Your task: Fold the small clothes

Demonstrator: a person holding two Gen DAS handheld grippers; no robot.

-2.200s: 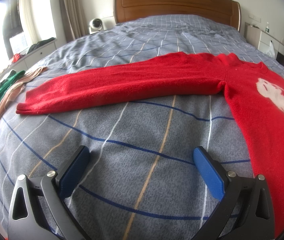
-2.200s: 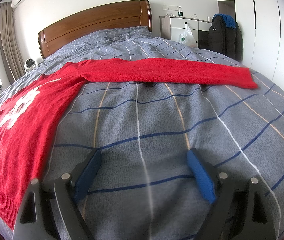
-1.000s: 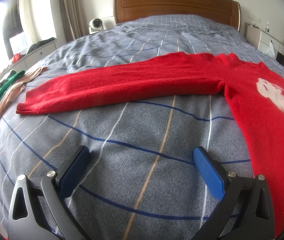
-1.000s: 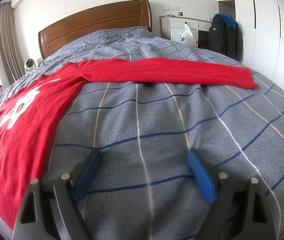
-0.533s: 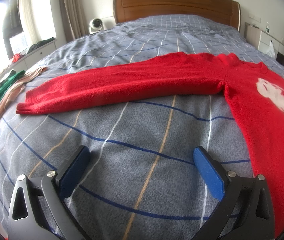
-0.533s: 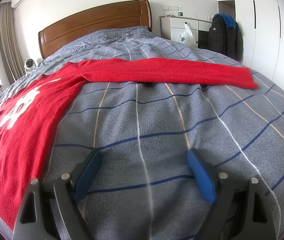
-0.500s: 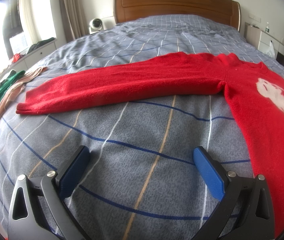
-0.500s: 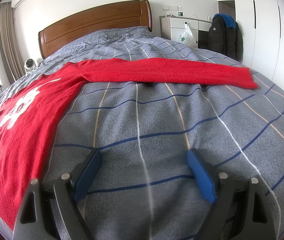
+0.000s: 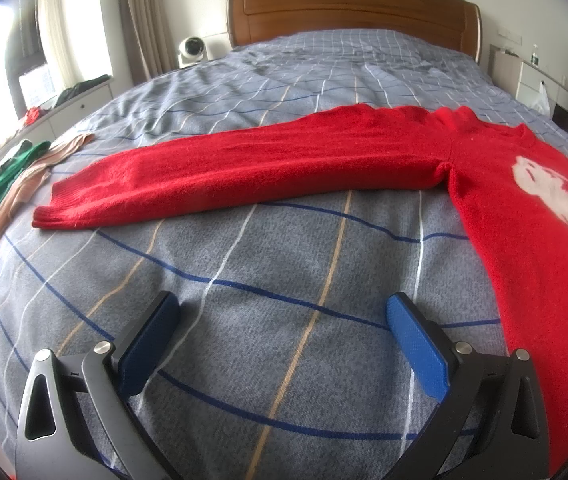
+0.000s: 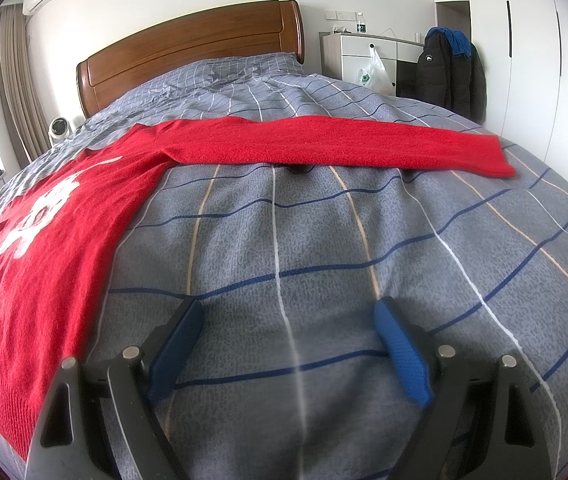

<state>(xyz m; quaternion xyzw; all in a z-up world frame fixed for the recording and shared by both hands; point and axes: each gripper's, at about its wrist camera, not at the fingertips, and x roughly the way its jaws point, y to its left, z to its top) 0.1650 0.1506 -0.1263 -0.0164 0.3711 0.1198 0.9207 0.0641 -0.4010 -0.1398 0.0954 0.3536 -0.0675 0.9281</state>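
A red knitted sweater point(image 9: 523, 208) with a white motif lies flat on the bed, both sleeves stretched straight out. In the left wrist view one sleeve point(image 9: 244, 164) runs to the left, its cuff near the bed's left side. My left gripper point(image 9: 282, 312) hovers open over bare cover in front of that sleeve, nothing between its blue pads. In the right wrist view the sweater body point(image 10: 44, 240) fills the left and the other sleeve point(image 10: 343, 144) reaches right. My right gripper point(image 10: 287, 320) is open too, over bare cover, apart from the sweater.
The bed cover point(image 9: 284, 264) is grey with blue, white and tan lines. Green and beige clothes point(image 9: 8, 176) lie at the bed's left edge. A wooden headboard point(image 10: 192, 52) stands at the back. A white cabinet point(image 10: 363, 56) and hanging dark jackets point(image 10: 451, 72) are on the right.
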